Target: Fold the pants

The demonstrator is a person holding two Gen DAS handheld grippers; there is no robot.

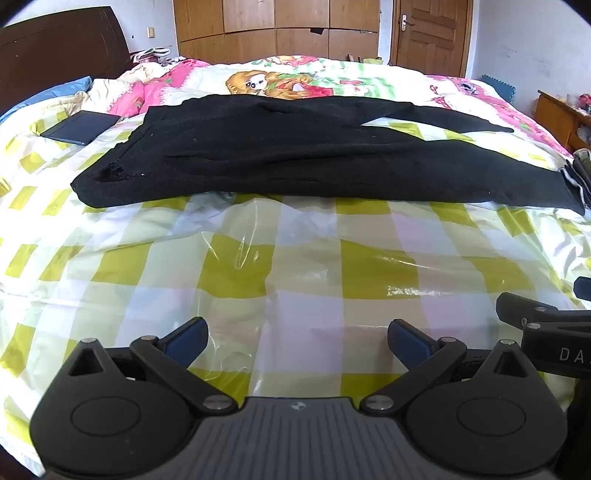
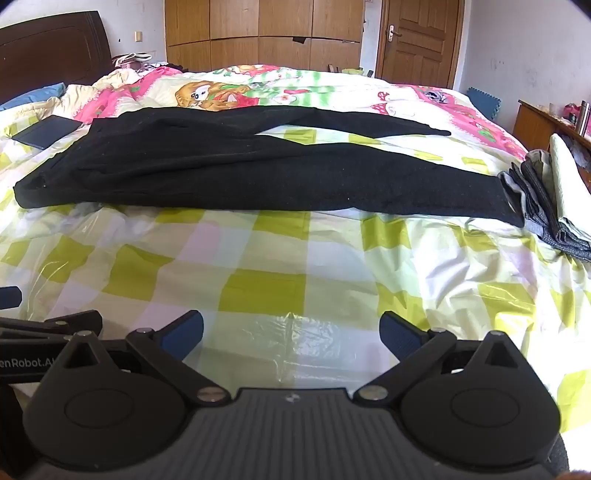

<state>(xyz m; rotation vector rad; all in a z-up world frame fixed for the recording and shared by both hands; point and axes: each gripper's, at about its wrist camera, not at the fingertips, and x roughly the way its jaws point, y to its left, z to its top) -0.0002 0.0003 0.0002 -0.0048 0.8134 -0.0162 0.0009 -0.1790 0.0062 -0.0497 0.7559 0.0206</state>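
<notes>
A: Start with the left wrist view. What's the left gripper (image 1: pixel 297 341) doing?

B: Its blue-padded fingers (image 1: pixel 188 339) are spread wide with nothing between them, hovering low over the bed (image 1: pixel 295 266), above a glossy yellow-and-white checked plastic sheet (image 1: pixel 369 258).

A: And the pants (image 1: pixel 280 155)?

B: Black, lying flat across the bed, well ahead of the gripper. The waistband is at the left, the legs run to the right and split apart, the far leg angling toward the cartoon-print quilt (image 1: pixel 280 79). A dark flat tablet-like thing (image 1: pixel 83 127) lies just beside the waistband's far corner. Part of the right gripper pokes in at the right edge.

A: Now the right wrist view.

B: The right gripper (image 2: pixel 291 334) is likewise spread, fingers (image 2: pixel 400 334) apart and empty, over the same checked sheet (image 2: pixel 266 288). The pants (image 2: pixel 229 166) stretch across the middle of the bed (image 2: pixel 461 280), waistband left, cuffs right. The near leg's cuff ends touching a pile of folded grey clothes (image 2: pixel 543 206) at the bed's right side.

A: Anything behind?

B: A dark headboard (image 2: pixel 51 48) at the left, wooden wardrobes (image 2: pixel 258 33) and a door (image 2: pixel 417 40) along the back wall. The left gripper's body shows at the left edge.
</notes>
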